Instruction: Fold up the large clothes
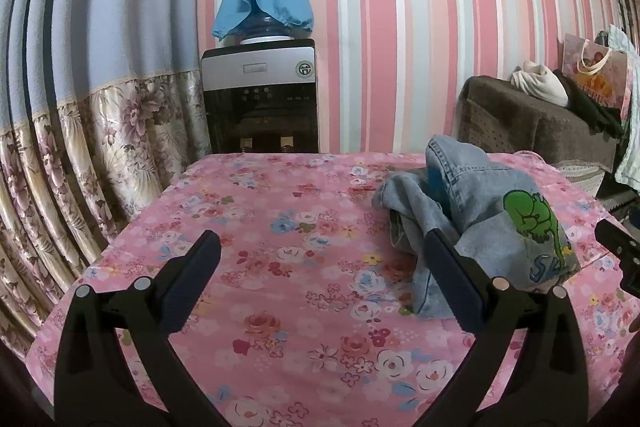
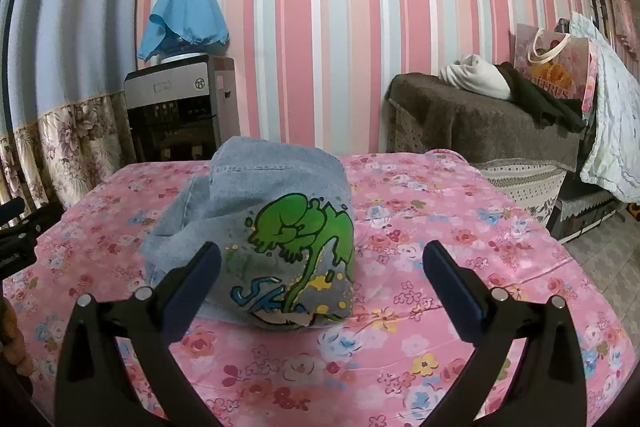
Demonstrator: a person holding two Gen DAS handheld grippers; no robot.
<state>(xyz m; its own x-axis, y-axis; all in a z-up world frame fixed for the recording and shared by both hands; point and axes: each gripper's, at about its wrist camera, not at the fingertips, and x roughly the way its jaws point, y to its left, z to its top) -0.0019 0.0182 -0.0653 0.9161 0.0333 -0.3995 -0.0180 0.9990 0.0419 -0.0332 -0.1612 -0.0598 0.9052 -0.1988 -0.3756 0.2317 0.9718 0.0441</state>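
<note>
Right wrist view, crumpled denim garment (image 2: 256, 227) on floral tablecloth (image 2: 440, 267), both claws spread, empty

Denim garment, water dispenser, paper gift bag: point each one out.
denim garment (image 2: 280, 227), right wrist view, on the green cartoon print.
water dispenser (image 1: 260, 95), left wrist view, on its dark front panel.
paper gift bag (image 2: 556, 67), right wrist view, on its printed front face.

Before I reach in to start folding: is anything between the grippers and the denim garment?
Nothing visible. The denim garment lies crumpled on the floral tablecloth, with only bare cloth between it and the open right gripper and open left gripper.
</note>
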